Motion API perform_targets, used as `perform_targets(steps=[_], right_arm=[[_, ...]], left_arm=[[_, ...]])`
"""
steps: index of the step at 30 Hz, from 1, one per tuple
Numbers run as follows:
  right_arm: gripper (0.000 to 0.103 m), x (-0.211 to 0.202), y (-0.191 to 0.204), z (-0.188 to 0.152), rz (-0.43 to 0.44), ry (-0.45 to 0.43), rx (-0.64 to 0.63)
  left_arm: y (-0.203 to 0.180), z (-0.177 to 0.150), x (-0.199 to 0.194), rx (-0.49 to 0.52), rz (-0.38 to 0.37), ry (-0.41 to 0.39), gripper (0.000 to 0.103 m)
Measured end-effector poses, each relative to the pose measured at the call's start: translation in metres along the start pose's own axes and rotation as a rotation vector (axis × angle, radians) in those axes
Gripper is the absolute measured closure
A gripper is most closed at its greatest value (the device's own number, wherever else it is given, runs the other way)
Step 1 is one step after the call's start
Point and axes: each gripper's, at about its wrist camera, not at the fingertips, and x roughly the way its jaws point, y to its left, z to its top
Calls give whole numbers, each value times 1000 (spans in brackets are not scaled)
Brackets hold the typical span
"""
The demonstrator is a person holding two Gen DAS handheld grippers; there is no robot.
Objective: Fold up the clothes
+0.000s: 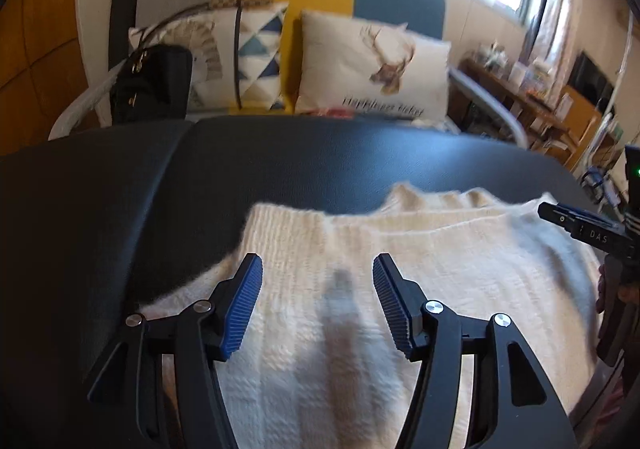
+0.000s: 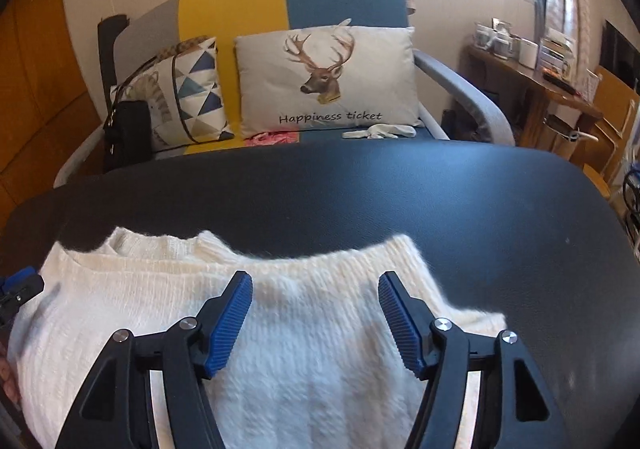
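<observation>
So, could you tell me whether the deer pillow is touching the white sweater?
Apart. The right wrist view shows a broad band of bare black table between the deer pillow and the white sweater.

1. The worktop [image 2: 400, 201] is black and smooth, with a seam [image 1: 188, 137] dividing its left part in the left wrist view.
2. A cream knitted sweater [image 2: 304, 329] lies flat on its near side, ribbed edge toward the far side.
</observation>
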Motion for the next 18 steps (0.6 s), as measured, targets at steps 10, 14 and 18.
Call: perform_targets(steps=[10, 14, 18], right_arm=[[32, 14, 40, -5, -18, 37, -115], [32, -4, 71, 2, 30, -4, -177], [32, 3, 125, 1, 111, 23, -313]], left_arm=[[0, 3, 3, -51, -34, -2, 41], [-6, 9, 10, -40, -52, 15, 41], [-14, 5, 28, 12, -5, 66, 41]])
